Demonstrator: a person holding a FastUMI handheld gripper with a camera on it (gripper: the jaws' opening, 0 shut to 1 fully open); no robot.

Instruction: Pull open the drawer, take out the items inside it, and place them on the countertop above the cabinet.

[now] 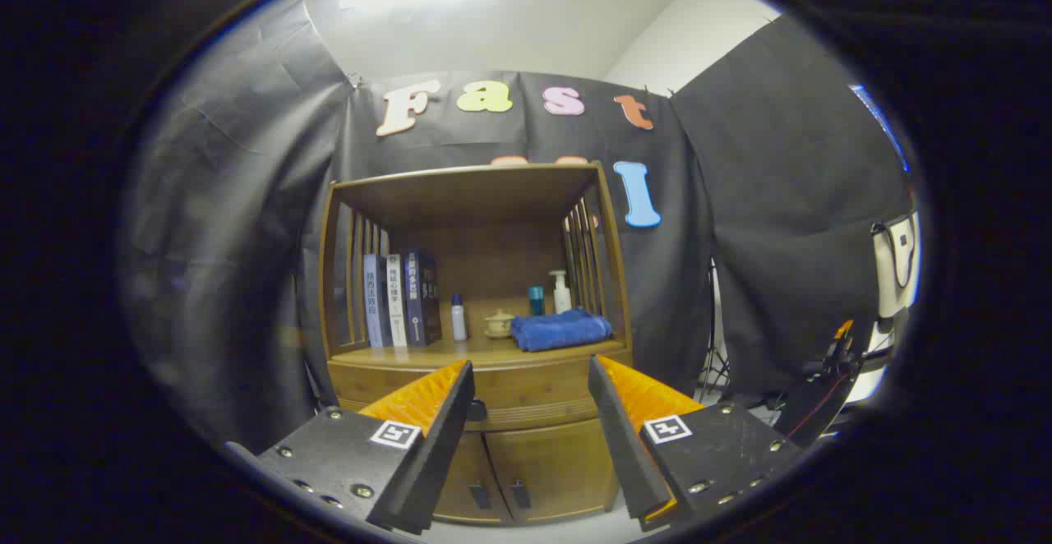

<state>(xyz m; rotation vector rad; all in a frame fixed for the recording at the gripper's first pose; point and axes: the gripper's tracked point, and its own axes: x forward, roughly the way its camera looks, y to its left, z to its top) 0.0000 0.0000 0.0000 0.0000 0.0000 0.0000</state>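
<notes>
A wooden cabinet (481, 199) stands ahead against the booth's wall. Its drawer (526, 392) is shut, below the countertop (427, 355), with a dark knob (477, 409) showing just beside my left finger. My gripper (530, 384) is open, held some way in front of the drawer, with nothing between its fingers. The drawer front shows in the gap between them. What lies inside the drawer is hidden.
On the countertop stand three books (401, 299), a small white bottle (459, 318), a small bowl (498, 324), a teal cup (536, 300), a pump bottle (560, 291) and a folded blue towel (560, 329). Two cabinet doors (526, 470) sit below the drawer. Stands and cables (822, 396) are at the right.
</notes>
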